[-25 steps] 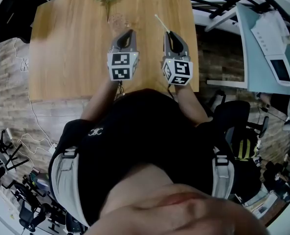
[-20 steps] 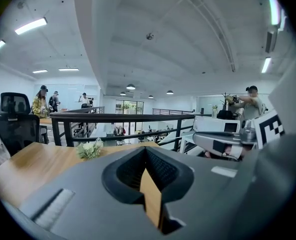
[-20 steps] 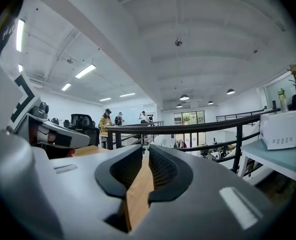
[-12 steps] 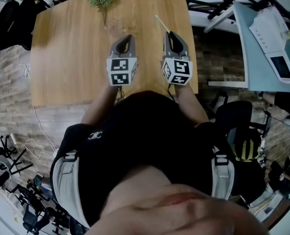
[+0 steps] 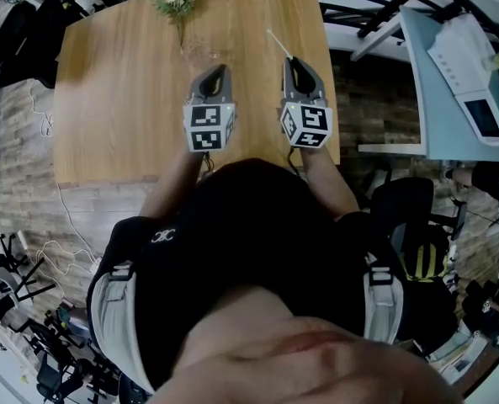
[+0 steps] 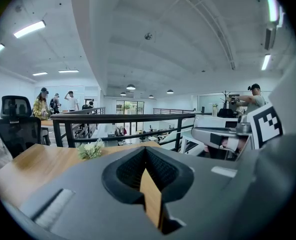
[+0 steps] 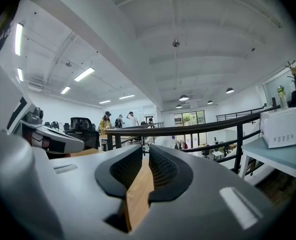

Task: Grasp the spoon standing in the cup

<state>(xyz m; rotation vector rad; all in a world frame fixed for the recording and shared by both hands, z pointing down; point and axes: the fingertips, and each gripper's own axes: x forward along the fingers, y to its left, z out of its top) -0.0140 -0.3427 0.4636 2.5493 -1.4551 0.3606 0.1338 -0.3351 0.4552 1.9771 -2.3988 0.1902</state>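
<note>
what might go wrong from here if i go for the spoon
Neither gripper view shows the thin white spoon, so aiming depends on the head view alone. The right gripper sits right at the spoon's near end with its jaws barely apart, so it may well knock the spoon aside rather than straddle it.
</note>
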